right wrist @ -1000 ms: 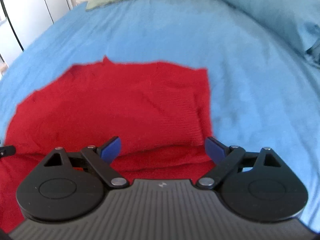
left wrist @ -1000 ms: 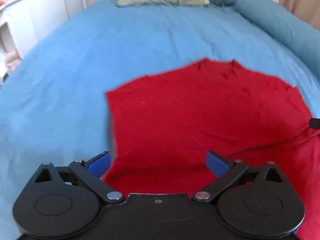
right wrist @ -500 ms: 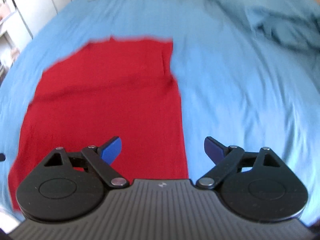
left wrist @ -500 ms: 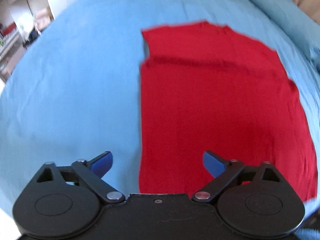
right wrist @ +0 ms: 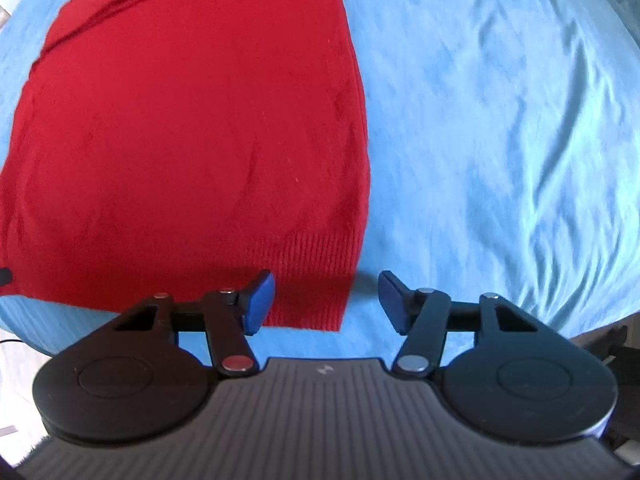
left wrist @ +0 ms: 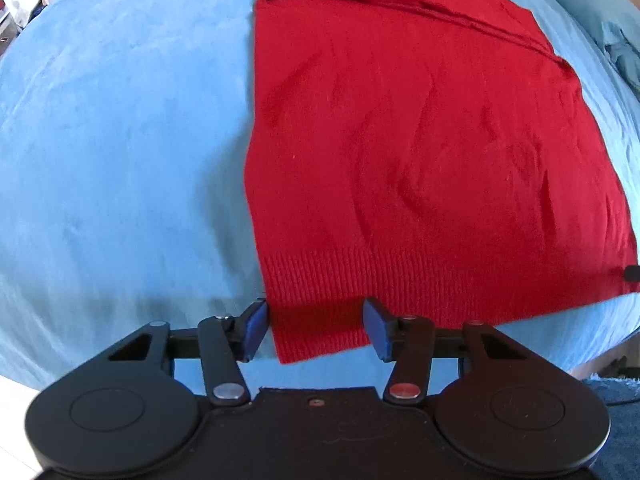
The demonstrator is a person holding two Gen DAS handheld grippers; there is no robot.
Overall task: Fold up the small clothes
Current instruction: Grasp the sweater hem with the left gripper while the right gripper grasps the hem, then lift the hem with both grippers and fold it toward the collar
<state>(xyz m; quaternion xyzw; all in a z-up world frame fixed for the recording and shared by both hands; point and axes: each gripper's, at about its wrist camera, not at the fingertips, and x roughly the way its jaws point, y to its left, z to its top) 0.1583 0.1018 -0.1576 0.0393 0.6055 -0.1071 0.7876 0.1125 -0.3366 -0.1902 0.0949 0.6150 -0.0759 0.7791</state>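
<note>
Both grippers' fingers [left wrist: 254,326] spread at the red sweater's [left wrist: 420,140] hem corners; a shallow pinch may catch one layer.

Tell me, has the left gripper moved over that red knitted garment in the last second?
Yes. The left gripper has pulled back along the red knitted garment to its ribbed hem, jaws open astride the near left corner on the blue bedspread.

A bedroom in a home: a wide bed with a blue sheet [left wrist: 120,140] fills both views, a rumpled blue duvet [left wrist: 624,56] lies at the far right, and a dark blue rug [left wrist: 616,392] lies beside the bed.
</note>
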